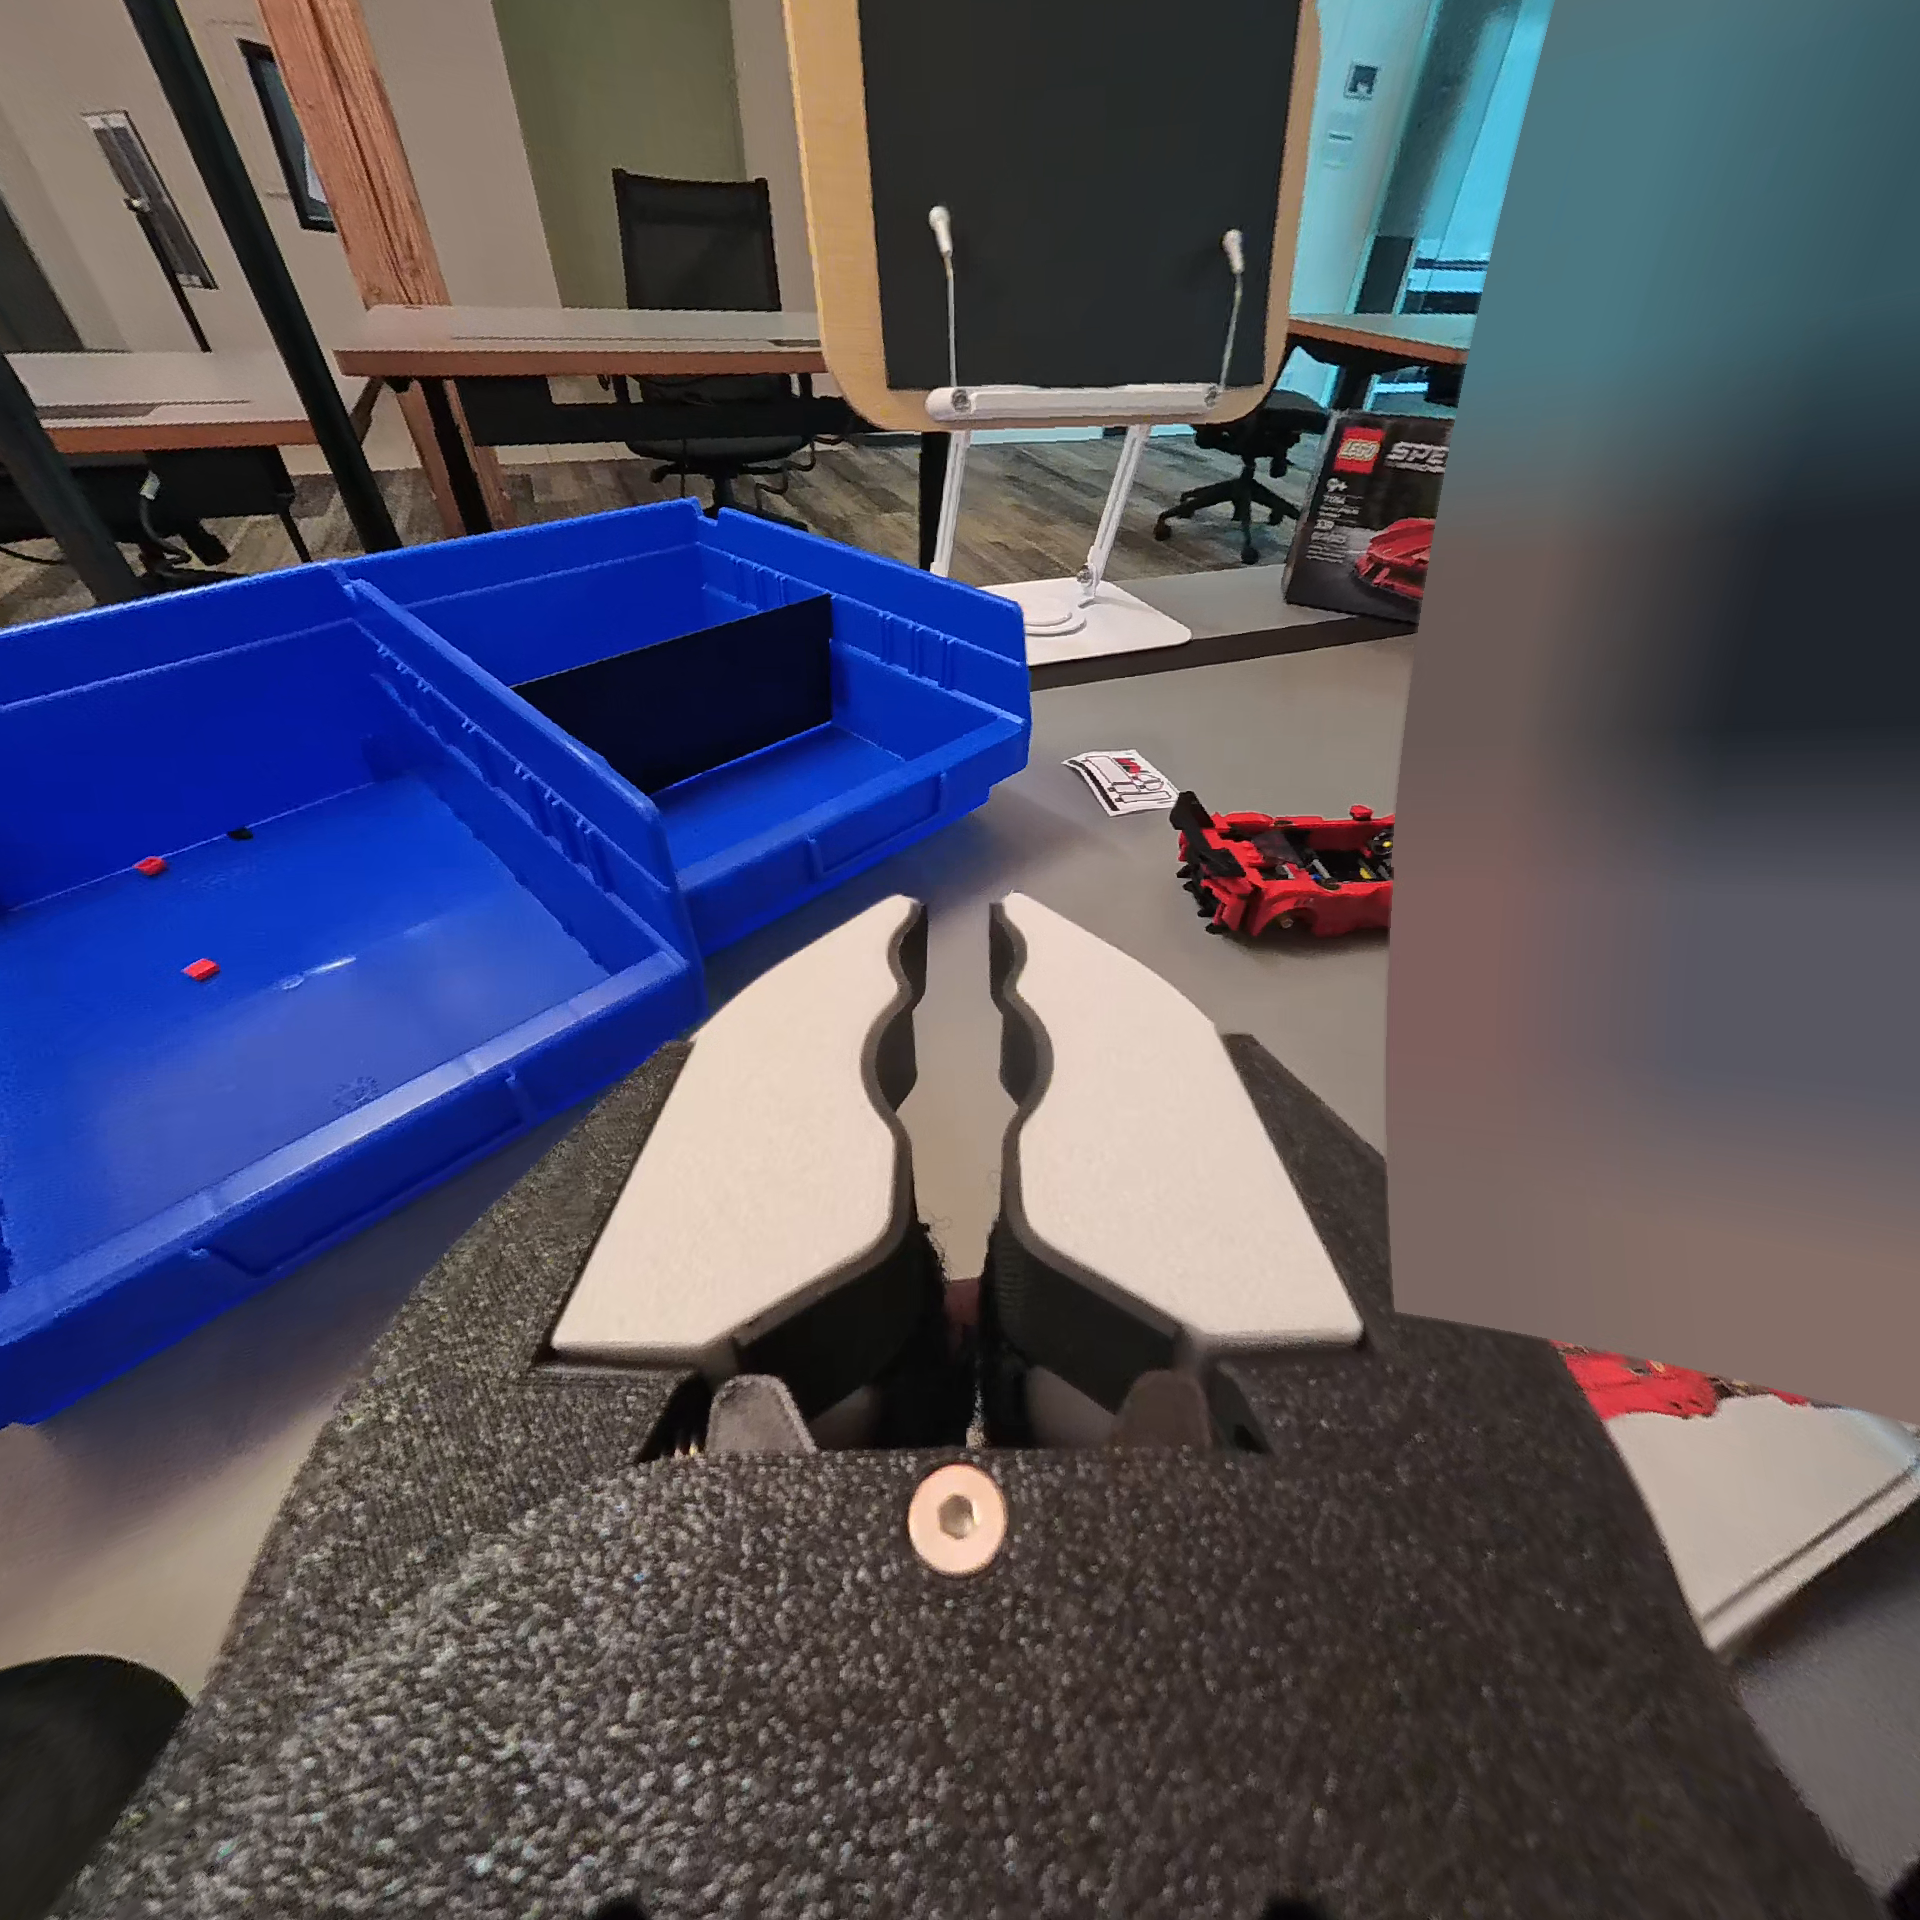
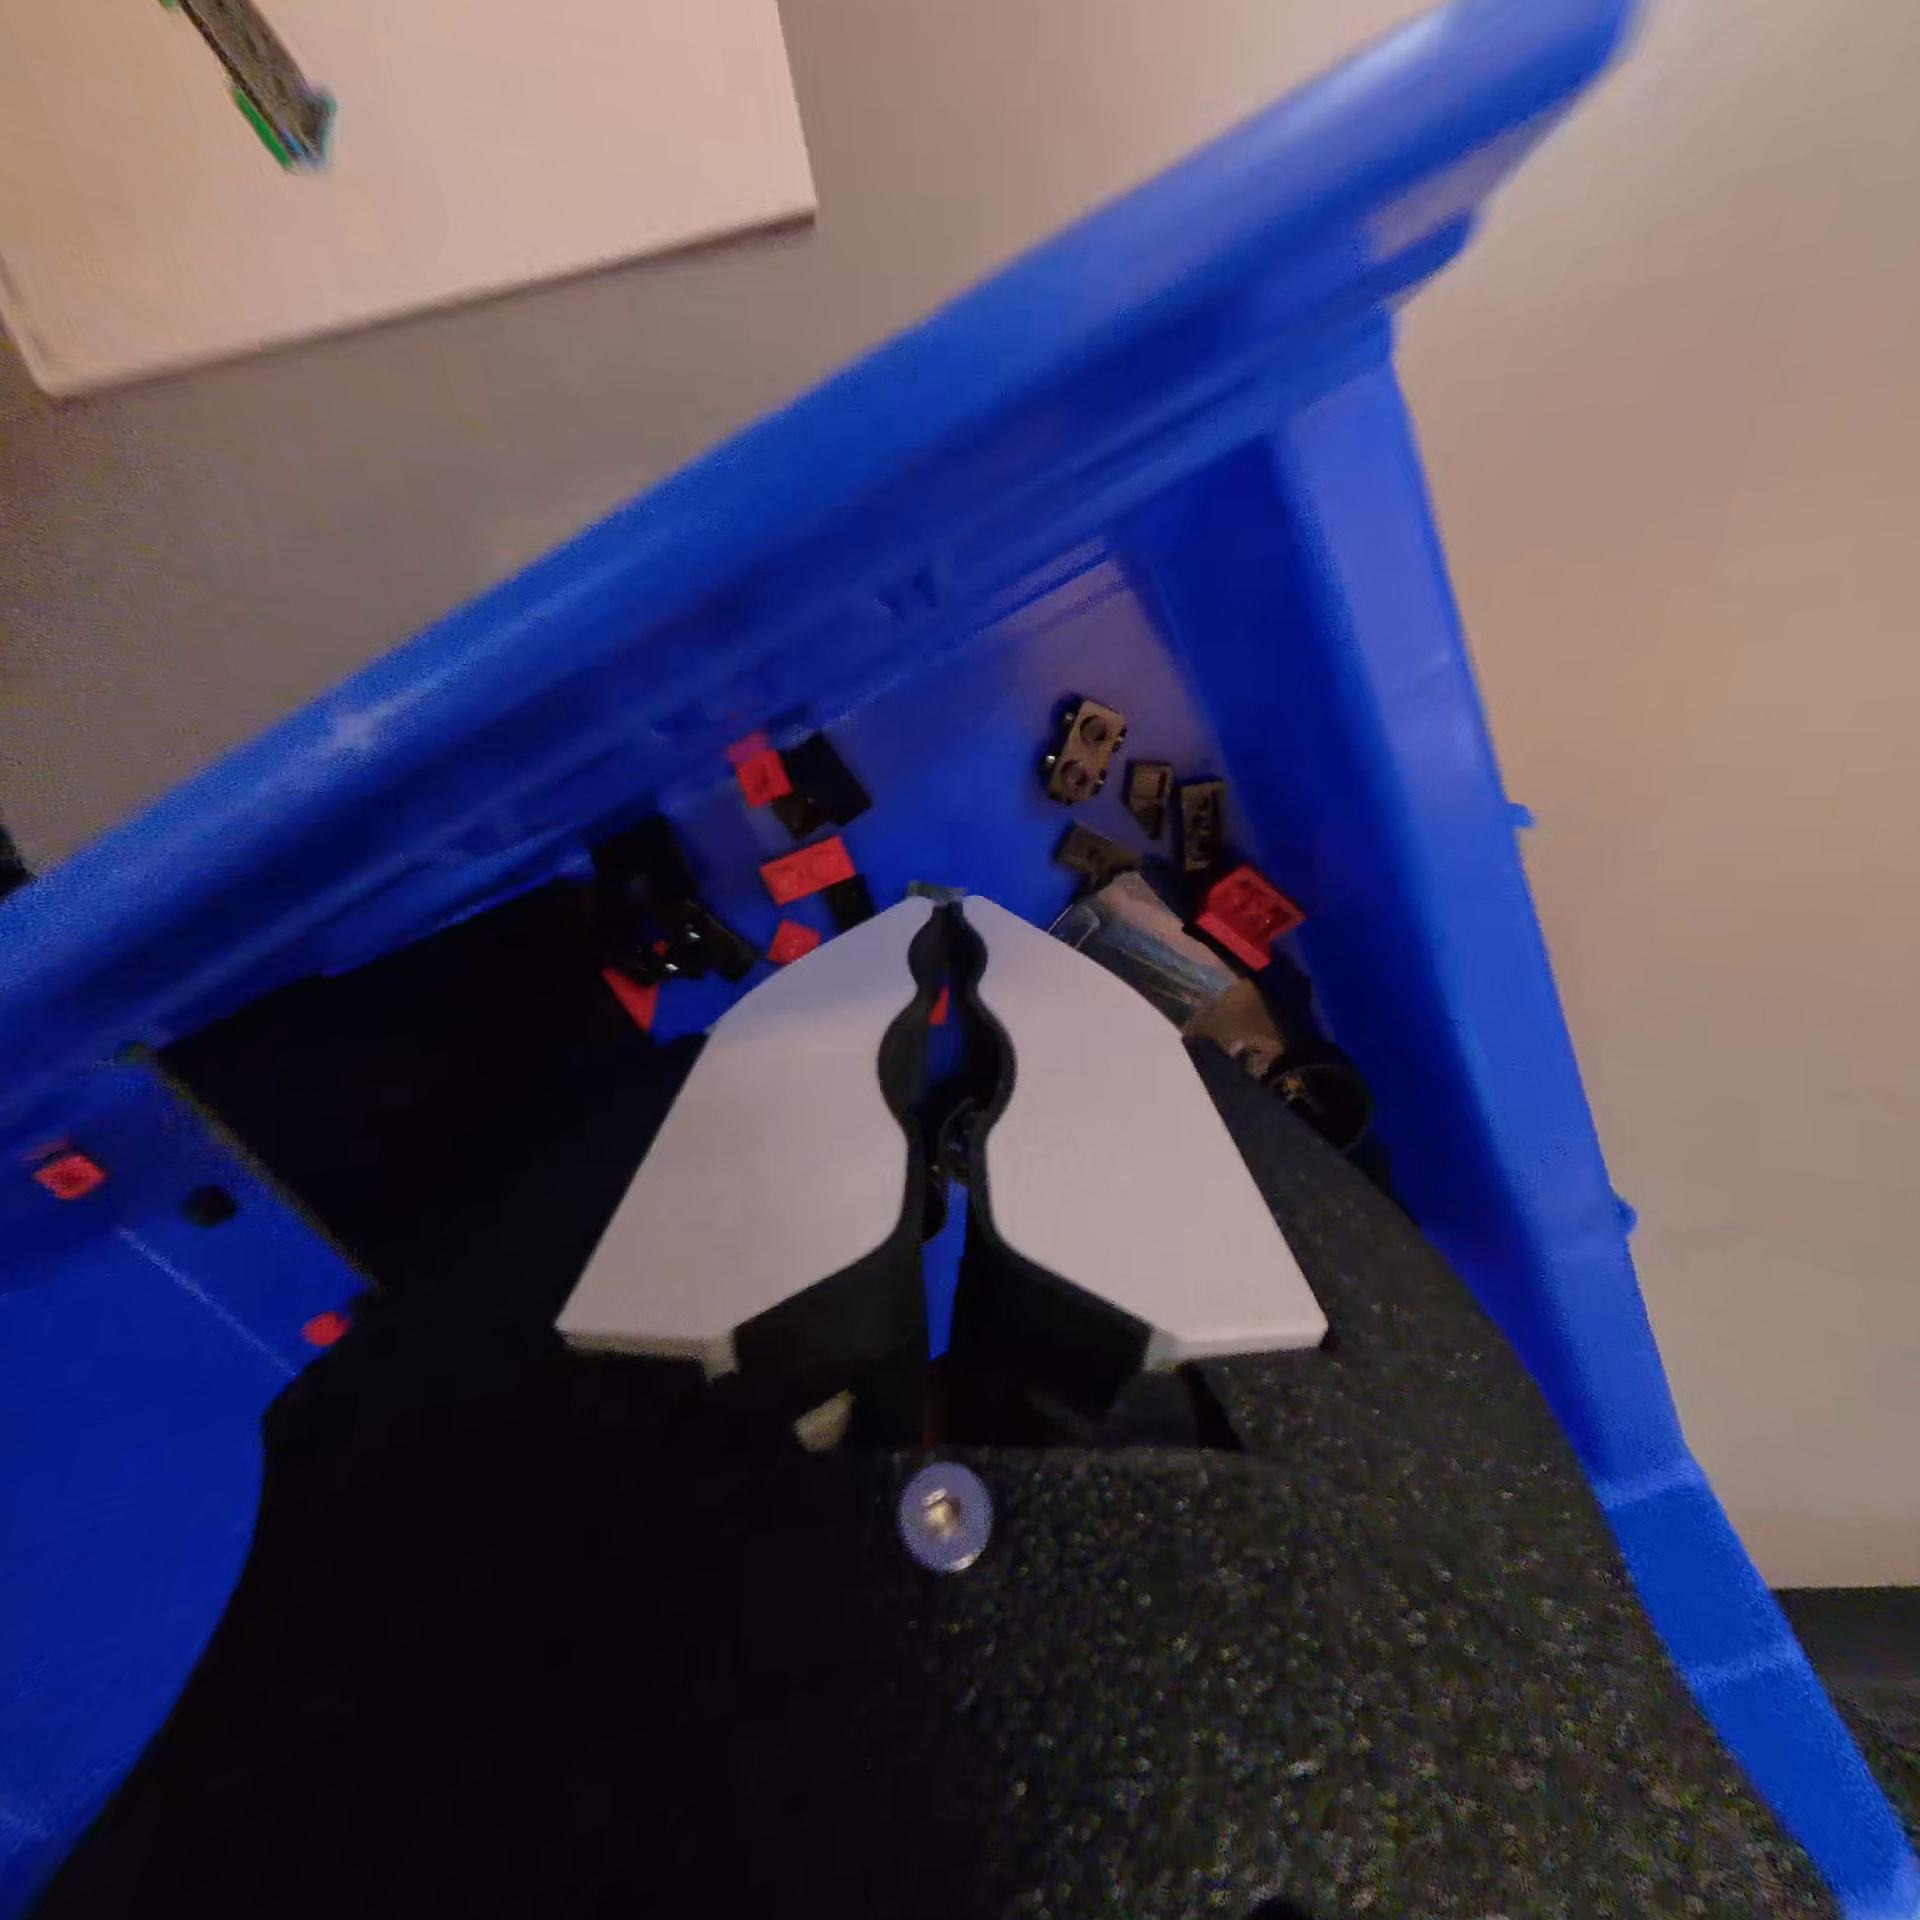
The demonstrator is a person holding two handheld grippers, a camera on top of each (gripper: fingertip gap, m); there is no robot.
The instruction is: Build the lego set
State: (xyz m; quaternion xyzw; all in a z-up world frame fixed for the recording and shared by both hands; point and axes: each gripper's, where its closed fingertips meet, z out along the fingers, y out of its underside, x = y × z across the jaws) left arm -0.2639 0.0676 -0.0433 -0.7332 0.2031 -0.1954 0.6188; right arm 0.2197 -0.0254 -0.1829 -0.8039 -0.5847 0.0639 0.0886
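A partly built red lego car lies on the grey table, to the right of and beyond my left gripper. That gripper hovers over the table with its fingers a narrow gap apart and nothing between them. My right gripper reaches into a blue bin and is shut, with a small grey piece showing at its tips. Around the tips lie loose red pieces and dark pieces. The right wrist view is blurred by motion.
Two blue bins stand side by side left of my left gripper; the near one holds a few small red pieces. A sticker sheet, the lego box and a booklet lie on the table. Tip to tip, the grippers are about 50 cm apart.
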